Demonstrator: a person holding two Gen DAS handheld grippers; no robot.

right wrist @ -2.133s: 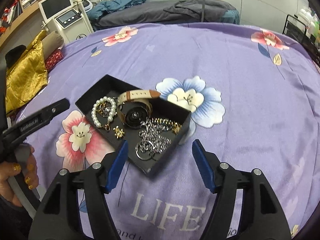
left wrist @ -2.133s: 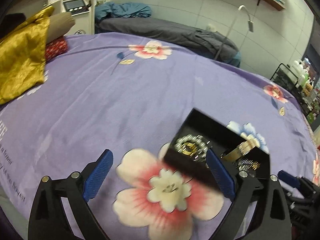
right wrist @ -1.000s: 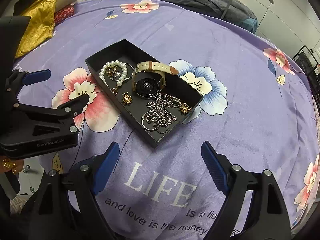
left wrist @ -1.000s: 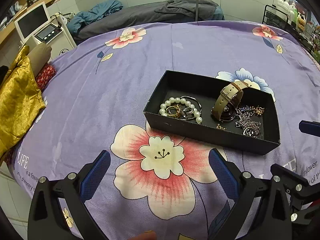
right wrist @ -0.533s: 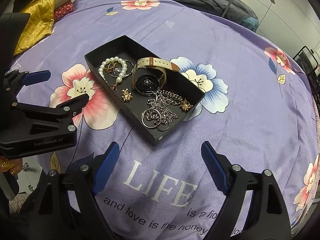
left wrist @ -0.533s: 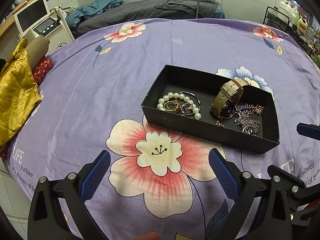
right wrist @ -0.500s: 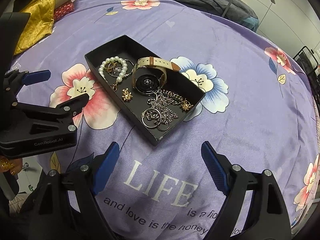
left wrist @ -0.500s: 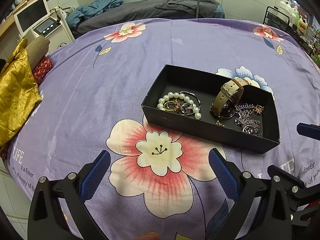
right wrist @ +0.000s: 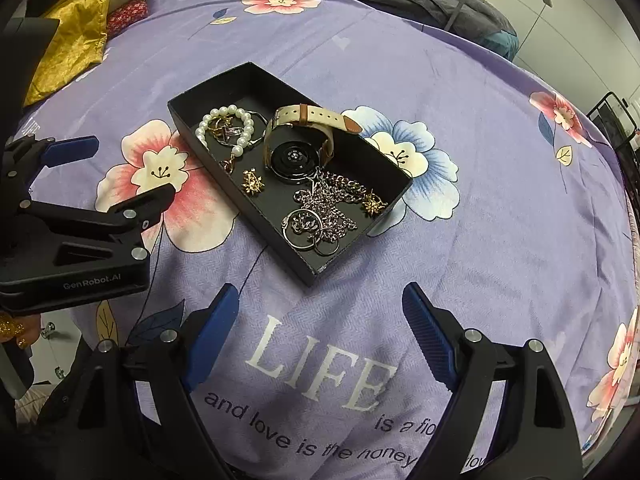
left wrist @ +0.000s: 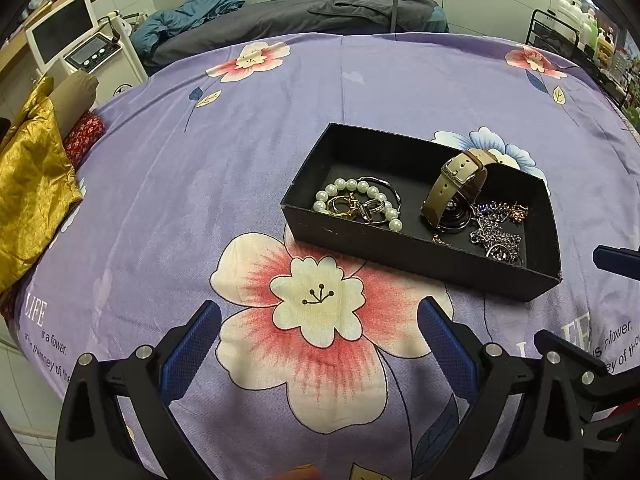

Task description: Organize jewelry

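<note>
A black open box (left wrist: 424,252) (right wrist: 280,240) sits on the purple floral cloth. It holds a pearl bracelet (left wrist: 352,188) (right wrist: 224,118) with rings inside its loop, a tan-strap watch (left wrist: 454,188) (right wrist: 298,152), silver chains (left wrist: 496,232) (right wrist: 324,208) and small gold charms (right wrist: 253,182). My left gripper (left wrist: 318,332) is open and empty over the pink flower, short of the box. My right gripper (right wrist: 320,316) is open and empty, short of the box's near corner. The left gripper also shows in the right wrist view (right wrist: 104,176).
A gold cloth (left wrist: 28,188) and a red patterned bundle (left wrist: 82,136) lie at the table's left edge. A white machine with a screen (left wrist: 64,36) stands behind it. A grey couch (left wrist: 300,16) and a wire rack (left wrist: 576,28) lie beyond the table.
Both grippers have drawn back from the box over the last two seconds and stay open. Since half a second ago almost nothing has moved.
</note>
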